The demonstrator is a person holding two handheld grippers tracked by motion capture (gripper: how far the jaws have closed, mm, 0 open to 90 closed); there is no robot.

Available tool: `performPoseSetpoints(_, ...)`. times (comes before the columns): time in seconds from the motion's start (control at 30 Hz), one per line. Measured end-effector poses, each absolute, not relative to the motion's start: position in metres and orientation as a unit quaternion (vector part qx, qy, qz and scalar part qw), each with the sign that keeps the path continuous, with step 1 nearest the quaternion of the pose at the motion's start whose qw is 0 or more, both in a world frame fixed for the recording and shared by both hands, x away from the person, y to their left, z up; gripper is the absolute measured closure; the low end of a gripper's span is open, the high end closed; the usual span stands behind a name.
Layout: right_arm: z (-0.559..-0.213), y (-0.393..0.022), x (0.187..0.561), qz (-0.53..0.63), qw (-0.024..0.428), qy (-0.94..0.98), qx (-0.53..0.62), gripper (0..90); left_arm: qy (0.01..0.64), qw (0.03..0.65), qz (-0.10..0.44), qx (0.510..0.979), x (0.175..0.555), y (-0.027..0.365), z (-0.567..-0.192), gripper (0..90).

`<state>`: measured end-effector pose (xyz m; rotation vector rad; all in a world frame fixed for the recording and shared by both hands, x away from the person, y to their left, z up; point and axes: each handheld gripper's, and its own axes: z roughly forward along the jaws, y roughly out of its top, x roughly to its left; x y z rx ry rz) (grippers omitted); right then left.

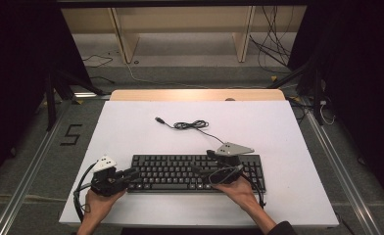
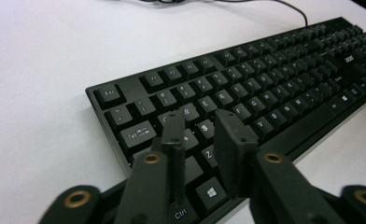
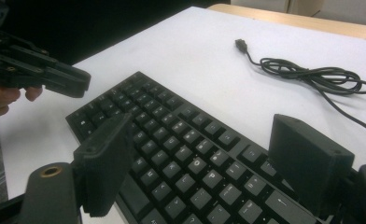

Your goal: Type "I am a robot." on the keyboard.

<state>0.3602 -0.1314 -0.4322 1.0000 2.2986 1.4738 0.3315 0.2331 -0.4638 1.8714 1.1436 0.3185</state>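
Observation:
A black keyboard [image 1: 180, 171] lies across the near part of the white table top [image 1: 131, 127], and its cable [image 1: 190, 125] coils behind it, ending in a loose plug [image 1: 158, 119]. My left gripper [image 1: 133, 174] hovers over the keyboard's left end. In the left gripper view its jaws [image 2: 197, 123] stand close together with a narrow gap and nothing between them, above the left-hand keys [image 2: 139, 133]. My right gripper [image 1: 202, 174] is over the right half of the keyboard. There its jaws [image 3: 202, 126] are wide apart above the keys [image 3: 181, 140] and hold nothing.
The coiled cable [image 3: 312, 74] lies on bare white surface behind the keyboard. A wooden strip [image 1: 197, 94] borders the table's far edge. Beyond it are wooden legs [image 1: 124, 39] and loose wires [image 1: 273, 54] on the floor. Metal rails [image 1: 28, 171] run along both sides.

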Motion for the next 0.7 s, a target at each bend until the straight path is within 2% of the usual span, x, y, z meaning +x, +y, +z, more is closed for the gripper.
performPoseSetpoints(0.3, -0.429, -0.142, 0.353, 0.512, 0.121, 0.779, 0.341, 22.8, 0.463, 0.425, 0.124, 0.768, 0.334, 0.233, -0.467, 86.7)
performPoseSetpoints(0.7, -0.430, -0.144, 0.348, 0.512, 0.120, 0.780, 0.340, 22.5, 0.463, 0.399, 0.113, 0.784, 0.337, 0.228, -0.474, 89.1)
